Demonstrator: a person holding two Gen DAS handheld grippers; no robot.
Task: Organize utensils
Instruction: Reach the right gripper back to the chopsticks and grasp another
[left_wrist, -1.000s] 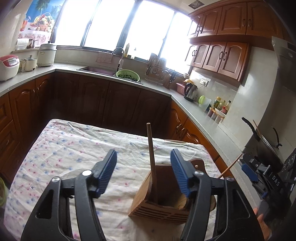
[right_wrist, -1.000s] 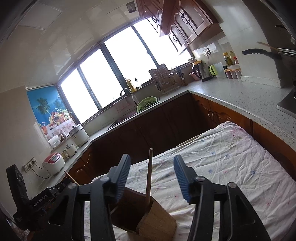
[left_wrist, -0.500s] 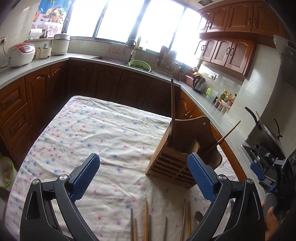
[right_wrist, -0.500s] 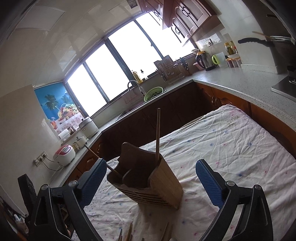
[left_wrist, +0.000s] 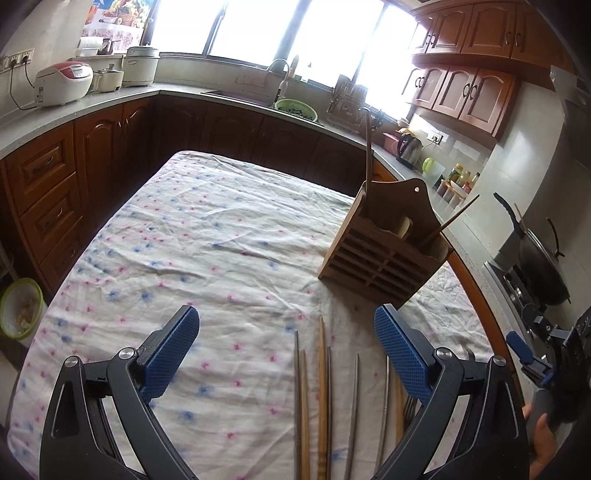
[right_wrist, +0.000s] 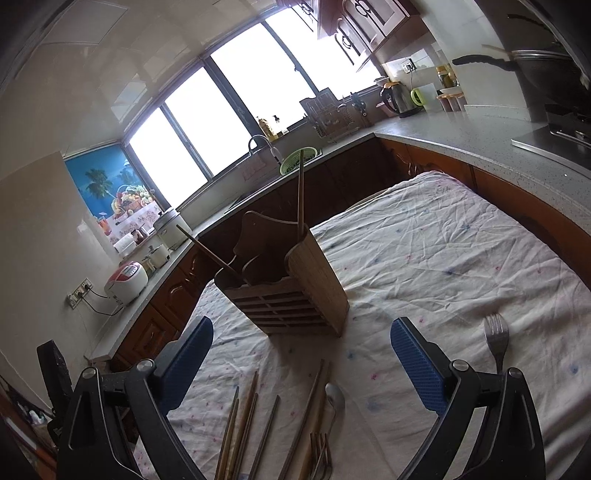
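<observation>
**A:** Both of your grippers are empty. The left gripper (left_wrist: 286, 345) has its jaws spread about as wide as they go after just opening, with nothing between the blue pads. The right gripper (right_wrist: 301, 360) is the same: jaws just opened, wide apart, gripping nothing.

**B:** And the utensils?

**A:** In the left wrist view the chopsticks (left_wrist: 323, 391) lie side by side on the flowered tablecloth (left_wrist: 207, 236), at the lower middle of the frame, just ahead of your pads. The wooden holder (left_wrist: 384, 254) stands to the right of centre with two sticks already in it, one upright and one leaning out to the right. In the right wrist view a spoon (right_wrist: 334, 400) lies among the sticks at the bottom, and a fork (right_wrist: 496, 338) sits apart at the lower right, beside the right-hand pad.

**B:** What could trip you up?

**A:** The sticks lie close together and flat on soft cloth. Close on them carelessly and you would likely pinch two at once, or bunch up fabric with them. Thin round sticks may also roll or swivel in the pads. The holder looks light, so pushing a stick in at an angle, or knocking the leaning one, could tip it. Your grippers are also working the same small patch, so watch they don't collide.
</observation>
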